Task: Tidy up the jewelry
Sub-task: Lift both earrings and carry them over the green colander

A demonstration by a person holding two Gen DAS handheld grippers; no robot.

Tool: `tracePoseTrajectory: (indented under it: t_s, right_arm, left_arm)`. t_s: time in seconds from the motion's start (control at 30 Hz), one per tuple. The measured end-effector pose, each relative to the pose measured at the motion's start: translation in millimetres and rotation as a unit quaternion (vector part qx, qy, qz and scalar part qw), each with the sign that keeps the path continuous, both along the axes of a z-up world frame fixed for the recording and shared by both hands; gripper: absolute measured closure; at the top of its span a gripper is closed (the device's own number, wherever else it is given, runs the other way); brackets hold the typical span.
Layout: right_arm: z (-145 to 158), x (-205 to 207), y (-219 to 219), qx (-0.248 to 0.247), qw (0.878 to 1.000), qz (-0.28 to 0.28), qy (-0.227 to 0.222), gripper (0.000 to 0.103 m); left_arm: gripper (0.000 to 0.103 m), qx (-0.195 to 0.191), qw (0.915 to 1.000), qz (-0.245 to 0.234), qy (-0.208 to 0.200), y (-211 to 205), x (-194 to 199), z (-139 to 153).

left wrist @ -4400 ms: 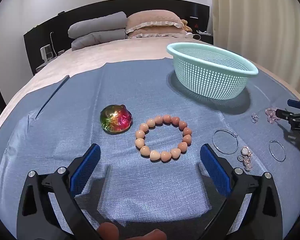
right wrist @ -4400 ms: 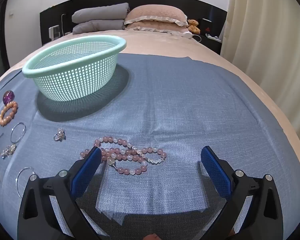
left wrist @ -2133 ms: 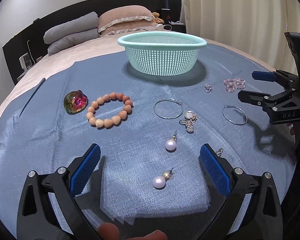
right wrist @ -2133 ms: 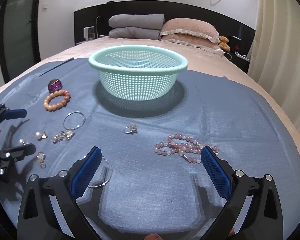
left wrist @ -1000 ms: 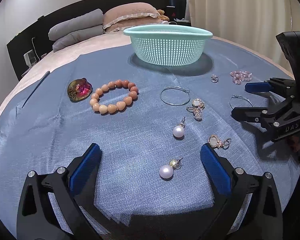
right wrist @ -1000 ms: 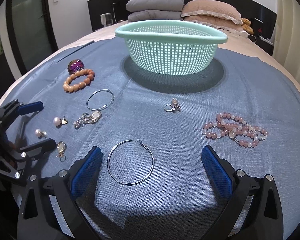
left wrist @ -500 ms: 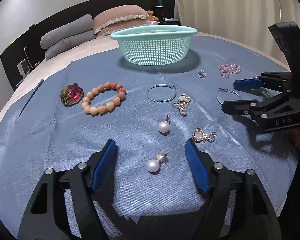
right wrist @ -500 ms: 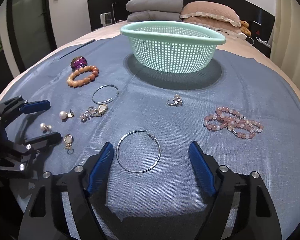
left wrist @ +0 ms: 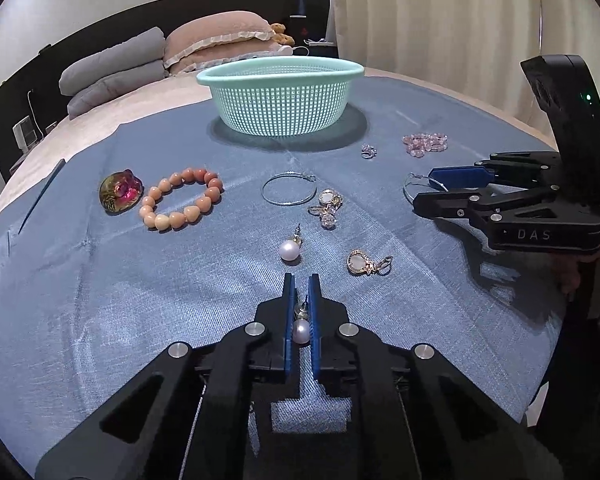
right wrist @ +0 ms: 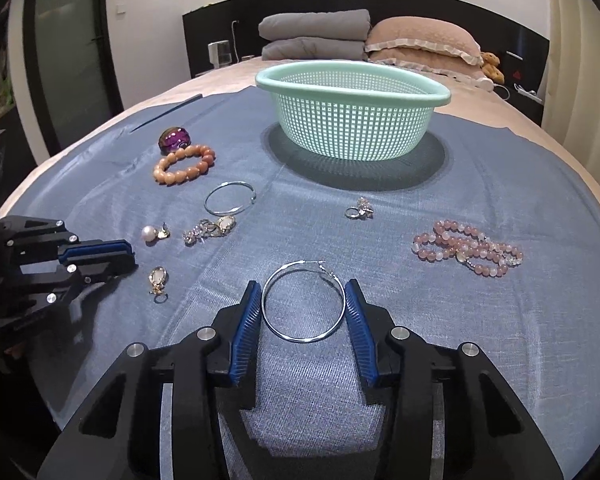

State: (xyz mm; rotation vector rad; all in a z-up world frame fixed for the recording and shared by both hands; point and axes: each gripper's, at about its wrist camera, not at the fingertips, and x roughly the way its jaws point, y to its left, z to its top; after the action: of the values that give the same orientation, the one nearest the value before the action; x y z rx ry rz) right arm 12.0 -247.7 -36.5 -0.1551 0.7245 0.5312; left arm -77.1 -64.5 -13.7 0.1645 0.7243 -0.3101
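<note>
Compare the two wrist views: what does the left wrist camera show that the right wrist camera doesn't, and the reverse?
Only the left wrist view shows the pearl earring pinched between the shut left gripper pads, and the curtain.

Only the right wrist view shows the whole hoop earring lying between the closing right gripper pads, not visibly squeezed yet; the left view catches just part of it.

Both show the mint basket, orange bead bracelet, pink bead bracelet, second hoop, loose pearl earring, ring and blue cloth.
</note>
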Motion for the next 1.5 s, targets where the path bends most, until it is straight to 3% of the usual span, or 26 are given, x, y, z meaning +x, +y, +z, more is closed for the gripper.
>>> tracePoseTrajectory:
  t_s: [0.43,0.63,0.87,1.1,1.23,1.5]
  right_arm:
    - [26,-2,-14,0.041,0.999,-0.005,-0.027,0.063]
    - [55,-2,-13,0.062,0.996,0.011,-0.06,0.063]
    - [109,43,-6,0.061,0.992,0.015,-0.112,0.063]
    - [121,122,10,0.035,0.995,0.018,-0.09,0.062]
    - [112,157,20,0.01,0.997,0.017,-0.073,0.062]
    - [74,191,23,-0.012,1.0,-0.004,-0.025,0.062]
  left_arm:
    - [0.097,-0.04,0.9983,-0.01,-0.041,20,-7,46]
    - [0.097,-0.054,0.996,-0.045,-0.055,12,-6,69]
    - [0.097,-0.041,0.9919,-0.075,-0.094,-6,47,118]
    - [0.097,-0.02,0.9921,-0.075,-0.099,-22,137,153]
    - [0.096,0.028,0.9942,-0.069,-0.078,-37,184,142]
    - [0.096,0.02,0.9985,-0.051,0.01,-42,240,86]
